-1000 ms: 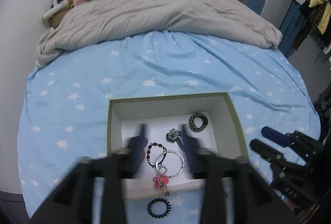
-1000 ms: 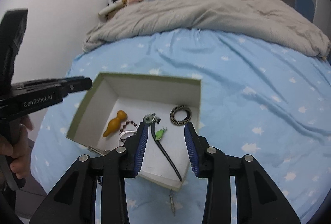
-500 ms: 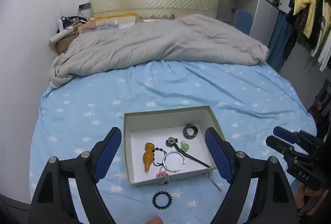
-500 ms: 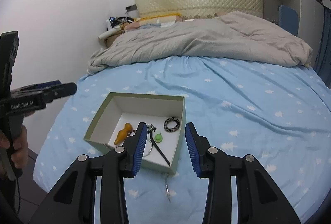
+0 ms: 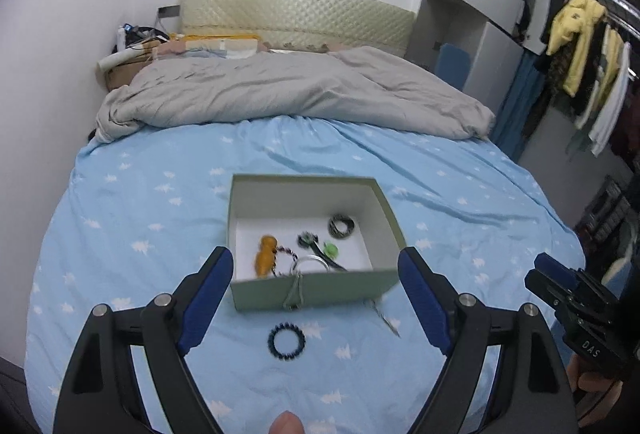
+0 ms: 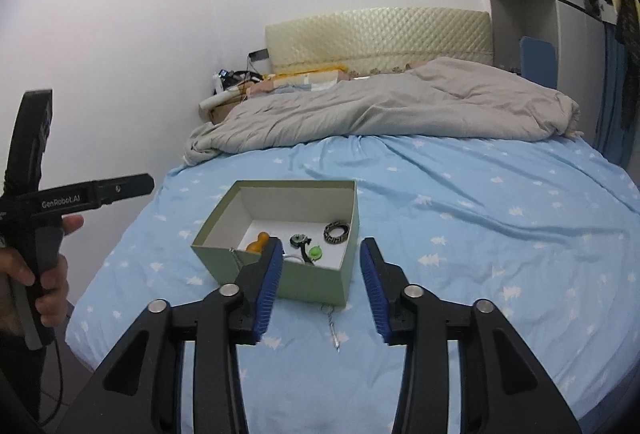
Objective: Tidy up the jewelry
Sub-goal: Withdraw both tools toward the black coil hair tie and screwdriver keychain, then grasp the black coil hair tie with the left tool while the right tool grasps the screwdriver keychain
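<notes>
Dim, even indoor light; soft shadows; strong fisheye bending, black vignette corners; slight motion blur, no glare

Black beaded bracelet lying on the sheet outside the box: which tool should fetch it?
Left, probably. The bracelet sits centred just ahead of the open left tool; the right tool, jaws opening and empty, does not show it in its view.

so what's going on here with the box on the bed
A person holds a two-finger gripper in each hand over a bed with a blue sheet, sorting jewelry into an open green box. An orange gourd charm, a patterned ring, a silver bangle and a hairpin lie inside. A black beaded bracelet and a small metal piece lie outside on the sheet. The left gripper is open and empty; the right gripper is opening, also empty.
</notes>
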Action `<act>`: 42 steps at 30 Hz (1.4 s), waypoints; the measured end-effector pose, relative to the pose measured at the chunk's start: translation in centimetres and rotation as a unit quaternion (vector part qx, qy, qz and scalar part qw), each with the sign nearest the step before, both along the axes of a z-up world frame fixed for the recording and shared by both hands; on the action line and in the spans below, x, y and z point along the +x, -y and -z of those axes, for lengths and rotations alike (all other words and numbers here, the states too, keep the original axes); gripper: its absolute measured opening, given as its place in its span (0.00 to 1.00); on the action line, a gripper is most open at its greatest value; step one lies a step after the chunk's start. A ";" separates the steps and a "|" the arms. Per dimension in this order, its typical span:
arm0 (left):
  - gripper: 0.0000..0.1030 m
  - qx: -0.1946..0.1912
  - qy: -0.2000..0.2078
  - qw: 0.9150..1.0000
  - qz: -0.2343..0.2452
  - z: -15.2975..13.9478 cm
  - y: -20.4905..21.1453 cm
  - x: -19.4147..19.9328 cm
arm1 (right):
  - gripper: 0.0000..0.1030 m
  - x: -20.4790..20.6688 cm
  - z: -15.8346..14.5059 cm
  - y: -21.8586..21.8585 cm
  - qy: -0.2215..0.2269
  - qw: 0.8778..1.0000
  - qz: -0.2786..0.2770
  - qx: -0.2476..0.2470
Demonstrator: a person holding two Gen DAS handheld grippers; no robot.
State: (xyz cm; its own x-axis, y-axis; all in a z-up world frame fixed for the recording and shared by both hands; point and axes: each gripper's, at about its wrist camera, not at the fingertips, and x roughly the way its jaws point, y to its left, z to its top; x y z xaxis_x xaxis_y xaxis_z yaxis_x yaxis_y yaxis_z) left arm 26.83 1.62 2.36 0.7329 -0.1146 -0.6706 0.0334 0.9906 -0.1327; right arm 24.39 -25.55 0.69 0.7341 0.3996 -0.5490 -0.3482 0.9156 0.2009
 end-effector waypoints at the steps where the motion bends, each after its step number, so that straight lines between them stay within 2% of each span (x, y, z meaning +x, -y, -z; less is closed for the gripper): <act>1: 0.82 0.016 0.011 1.000 -0.004 0.2 0.2 -0.8 | 0.53 -0.7 0.5 0.1 0.002 1.000 0.003 -0.003; 4: 0.85 0.022 0.029 0.999 -0.007 0.8 0.3 -2.8 | 0.62 -2.3 1.6 0.3 -0.004 1.000 0.016 -0.006; 6: 0.87 0.019 0.026 0.999 -0.005 1.5 0.2 -3.6 | 0.70 -3.4 2.4 0.4 -0.002 1.000 0.021 -0.010; 8: 0.90 0.011 0.021 1.000 -0.002 2.5 0.3 -4.7 | 0.75 -4.5 3.3 0.5 -0.006 1.000 0.026 -0.012; 10: 0.99 0.007 0.017 1.000 -0.003 3.3 0.3 -5.4 | 0.80 -5.5 4.1 0.5 -0.011 1.000 0.026 -0.006; 15: 1.00 -0.016 0.009 1.000 -0.002 5.5 0.4 -7.2 | 0.89 -7.5 5.9 0.4 -0.013 0.999 0.033 0.000; 21: 1.00 0.034 -0.017 0.999 -0.001 9.5 1.5 -9.0 | 0.89 -9.0 7.7 0.8 -0.009 0.999 0.048 -0.007; 26: 1.00 0.015 -0.057 0.998 -0.004 12.6 1.3 -9.1 | 0.89 -9.4 10.1 0.8 -0.022 0.999 0.046 -0.013; 28: 1.00 0.024 -0.065 0.998 -0.007 13.7 1.3 -8.9 | 0.88 -9.1 11.1 0.6 -0.031 0.999 0.039 -0.016; 31: 0.99 0.031 -0.075 0.997 -0.008 15.1 1.2 -8.2 | 0.81 -8.4 12.2 0.4 -0.043 0.998 0.037 -0.016; 36: 0.99 0.015 -0.092 0.996 -0.011 17.0 0.3 -6.4 | 0.61 -6.6 13.7 -0.3 -0.058 0.998 0.030 -0.021; 42: 0.95 0.003 -0.111 0.994 -0.023 19.1 -1.0 -3.6 | 0.46 -3.6 15.1 -1.5 -0.069 0.997 0.013 -0.035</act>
State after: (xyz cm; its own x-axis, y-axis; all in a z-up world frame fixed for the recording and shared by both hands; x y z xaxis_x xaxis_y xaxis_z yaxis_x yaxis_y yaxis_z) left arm 23.19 2.62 -16.73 0.5715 -0.0797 -0.8167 -0.0414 0.9912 -0.1257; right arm 20.80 -24.05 -14.38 0.6597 0.3390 -0.6707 -0.2976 0.9374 0.1811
